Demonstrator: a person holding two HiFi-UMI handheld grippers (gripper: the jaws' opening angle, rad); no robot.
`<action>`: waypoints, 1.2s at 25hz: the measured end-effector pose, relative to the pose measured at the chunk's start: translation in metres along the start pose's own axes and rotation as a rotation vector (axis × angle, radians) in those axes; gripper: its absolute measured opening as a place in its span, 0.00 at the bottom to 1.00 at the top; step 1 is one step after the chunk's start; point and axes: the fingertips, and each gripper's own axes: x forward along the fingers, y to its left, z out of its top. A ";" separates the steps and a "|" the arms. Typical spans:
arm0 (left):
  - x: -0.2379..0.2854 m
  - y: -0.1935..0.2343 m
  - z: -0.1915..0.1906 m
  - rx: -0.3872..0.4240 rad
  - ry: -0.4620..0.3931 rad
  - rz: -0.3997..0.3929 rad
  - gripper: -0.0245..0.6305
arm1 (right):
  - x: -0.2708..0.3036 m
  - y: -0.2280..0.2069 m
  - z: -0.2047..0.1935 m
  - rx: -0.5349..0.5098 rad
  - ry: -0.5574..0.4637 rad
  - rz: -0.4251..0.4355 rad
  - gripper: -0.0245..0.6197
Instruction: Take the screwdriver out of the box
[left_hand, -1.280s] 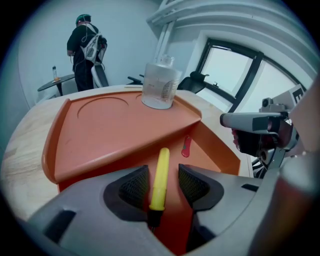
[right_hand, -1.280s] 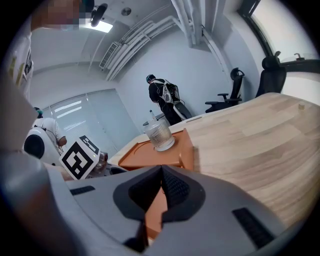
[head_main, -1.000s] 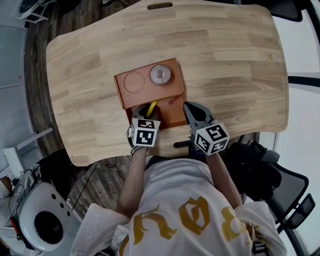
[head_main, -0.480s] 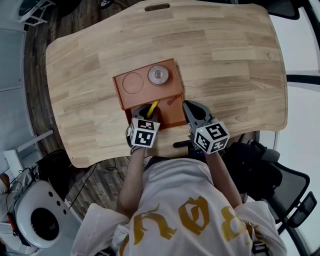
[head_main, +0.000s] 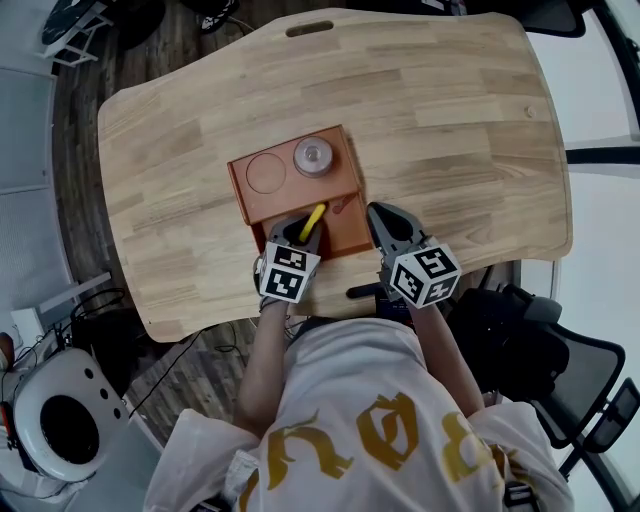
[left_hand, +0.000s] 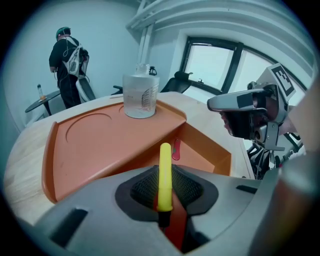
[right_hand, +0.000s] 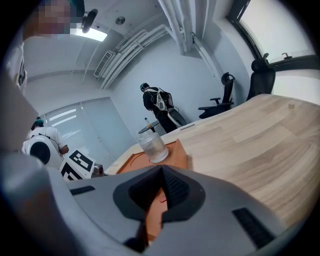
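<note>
An orange box (head_main: 258, 201) lies near the wooden table's front edge, its near compartment open. A screwdriver with a yellow handle (head_main: 313, 220) sticks up out of that compartment. My left gripper (head_main: 299, 230) is shut on the screwdriver (left_hand: 165, 176), whose handle points up and away between the pads; the dark shaft below is mostly hidden by the jaws. At the box's right side, my right gripper (head_main: 377, 218) is shut on the box's orange wall (right_hand: 153, 212), which shows between its pads (right_hand: 175, 187). A small red piece (left_hand: 176, 150) lies in the compartment.
A clear lidded jar (head_main: 314, 154) stands in one round recess of the box's flat top, beside a bare recess (head_main: 266, 172). The wooden table (head_main: 450, 130) spreads beyond the box. An office chair (head_main: 560, 370) is at the right, and a person (left_hand: 67, 55) stands far off.
The yellow handle now shows longer and higher above the left gripper's jaws than before. The right gripper has stayed at the box's right side.
</note>
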 end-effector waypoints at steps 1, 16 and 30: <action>0.000 -0.001 0.001 0.008 -0.004 -0.002 0.16 | -0.001 0.000 0.001 -0.001 -0.003 -0.002 0.05; -0.033 -0.011 0.033 0.036 -0.142 -0.021 0.16 | -0.019 0.017 0.016 -0.047 -0.050 0.006 0.05; -0.087 -0.010 0.071 -0.094 -0.408 -0.053 0.16 | -0.036 0.018 0.030 -0.151 -0.069 -0.047 0.05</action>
